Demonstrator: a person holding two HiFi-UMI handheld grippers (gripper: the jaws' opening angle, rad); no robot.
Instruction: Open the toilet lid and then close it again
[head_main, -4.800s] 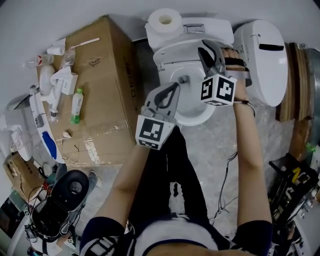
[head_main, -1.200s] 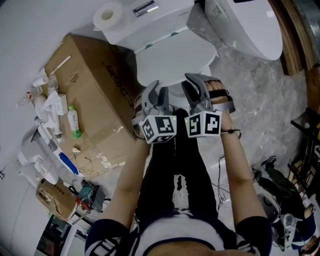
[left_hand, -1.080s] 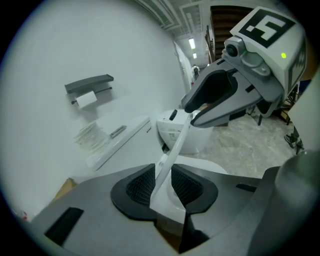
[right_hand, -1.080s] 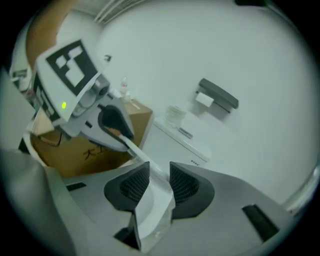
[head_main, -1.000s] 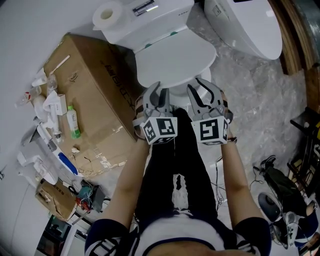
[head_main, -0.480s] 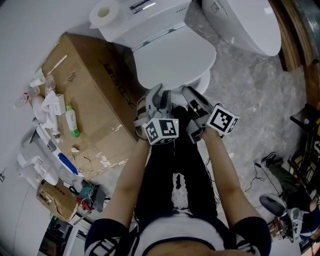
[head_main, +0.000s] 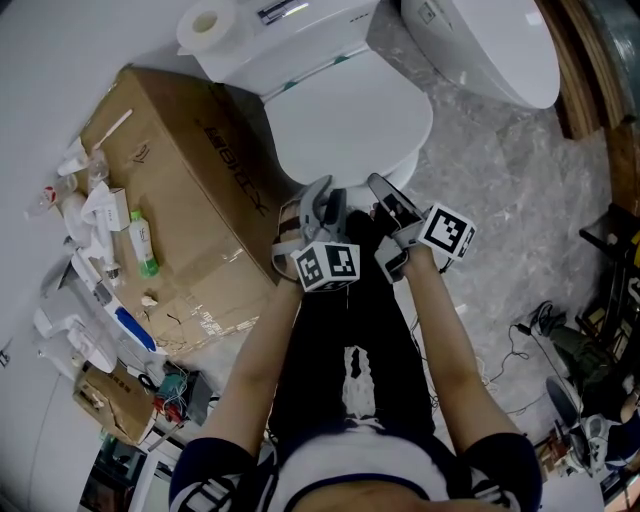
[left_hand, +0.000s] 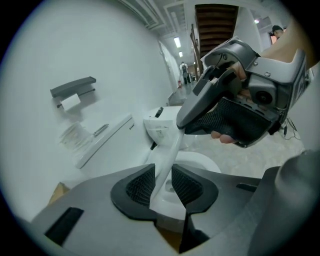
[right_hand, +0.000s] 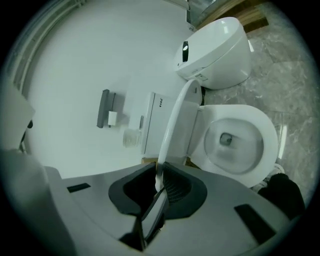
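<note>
The white toilet lid (head_main: 350, 110) covers most of the bowl in the head view. Both grippers are at its front edge. My left gripper (head_main: 325, 198) has the lid edge (left_hand: 170, 150) between its pads (left_hand: 140, 185), which press on it. My right gripper (head_main: 385, 190) is rolled on its side. Its jaws have just been closing, and the thin lid edge (right_hand: 172, 125) now sits pinched between them. In the right gripper view the lid stands off the seat and the open bowl (right_hand: 235, 140) shows beside it. The right gripper (left_hand: 235, 100) also shows in the left gripper view.
A large cardboard box (head_main: 170, 190) stands left of the toilet, with bottles and packets (head_main: 140, 235) beside it. A paper roll (head_main: 205, 22) rests on the tank (head_main: 300, 40). A second toilet (head_main: 490, 45) lies at the right. The person's legs (head_main: 350, 340) are directly below the grippers.
The lid, raised with the bowl showing several seconds ago, is now down. Over the last second the right gripper rolled onto its side at the lid's front edge. The left gripper sank slightly.
</note>
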